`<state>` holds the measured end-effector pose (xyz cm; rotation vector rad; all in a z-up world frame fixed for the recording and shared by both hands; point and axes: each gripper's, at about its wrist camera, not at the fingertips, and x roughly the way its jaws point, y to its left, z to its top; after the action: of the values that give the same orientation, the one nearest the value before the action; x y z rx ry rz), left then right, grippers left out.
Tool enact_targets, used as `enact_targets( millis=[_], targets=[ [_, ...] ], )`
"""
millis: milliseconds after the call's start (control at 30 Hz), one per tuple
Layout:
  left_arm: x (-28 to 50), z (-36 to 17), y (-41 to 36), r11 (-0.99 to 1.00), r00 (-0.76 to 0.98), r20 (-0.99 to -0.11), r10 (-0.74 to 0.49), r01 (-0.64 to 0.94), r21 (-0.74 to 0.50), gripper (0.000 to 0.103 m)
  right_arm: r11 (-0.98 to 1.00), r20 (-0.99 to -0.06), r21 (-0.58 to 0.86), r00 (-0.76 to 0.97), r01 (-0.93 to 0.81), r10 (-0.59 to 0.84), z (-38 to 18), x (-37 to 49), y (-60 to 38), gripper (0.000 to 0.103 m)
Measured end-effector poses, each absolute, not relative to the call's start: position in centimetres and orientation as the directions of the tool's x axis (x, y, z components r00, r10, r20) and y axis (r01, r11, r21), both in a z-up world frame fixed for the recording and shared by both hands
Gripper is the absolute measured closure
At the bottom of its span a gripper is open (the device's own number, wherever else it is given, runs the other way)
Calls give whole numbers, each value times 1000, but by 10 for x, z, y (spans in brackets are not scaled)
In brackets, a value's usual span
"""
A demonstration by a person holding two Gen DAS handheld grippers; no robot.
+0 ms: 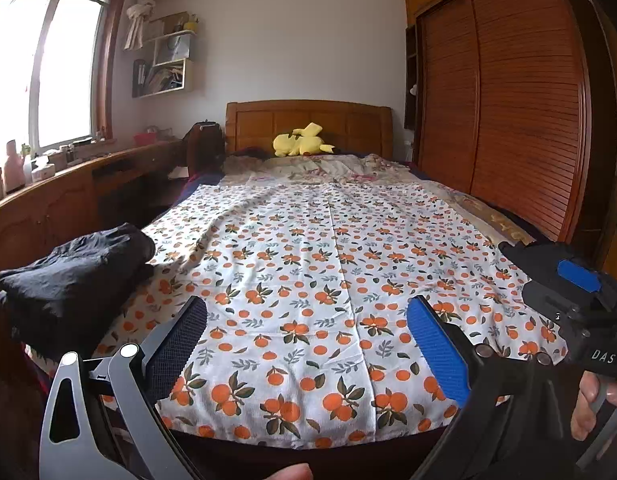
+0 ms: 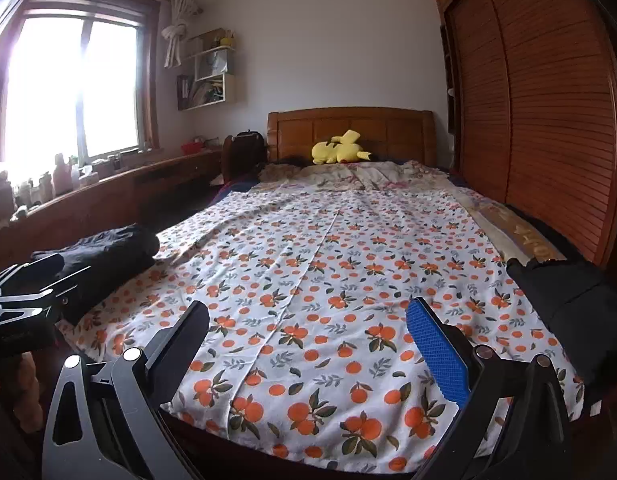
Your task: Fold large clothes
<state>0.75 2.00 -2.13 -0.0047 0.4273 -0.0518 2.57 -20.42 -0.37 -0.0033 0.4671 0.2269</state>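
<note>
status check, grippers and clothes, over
Left gripper open, empty. Right gripper open, empty. Folded black garment at bed's left edge; black garment at right. Nothing in the way.

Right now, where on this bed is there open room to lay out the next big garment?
The middle of the orange-print sheet is free, between the folded black pile on the left and the black garment at the right edge. The headboard end is crowded with rumpled bedding and a yellow plush.

- Your right gripper [image 2: 308,344] hangs over the bed's foot, jaws wide — nothing between them.
- Folded black garment [image 2: 108,256] lies left on the orange-print sheet [image 2: 328,248].
- Another dark garment [image 2: 568,304] sits at the right edge.
</note>
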Motion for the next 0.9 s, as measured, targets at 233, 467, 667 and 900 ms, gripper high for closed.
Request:
enact_targets(
  millis=[233, 467, 667, 900],
  targets=[
    [9, -24, 21, 998, 907, -419, -55, 51, -21, 2, 975, -449, 58, 867, -215, 218, -8, 27, -205, 8],
    [10, -28, 19, 998, 902, -429, -58, 58, -14, 2, 975, -450, 59, 866, -214, 218, -9, 28, -205, 8],
    [10, -29, 19, 998, 901, -430, -56, 55, -13, 2, 975, -446, 62, 868, -215, 220, -11, 28, -205, 8],
    [10, -30, 19, 998, 900, -431, -59, 58, -13, 2, 974, -448, 63, 866, -217, 222, -12, 29, -205, 8]
  ],
)
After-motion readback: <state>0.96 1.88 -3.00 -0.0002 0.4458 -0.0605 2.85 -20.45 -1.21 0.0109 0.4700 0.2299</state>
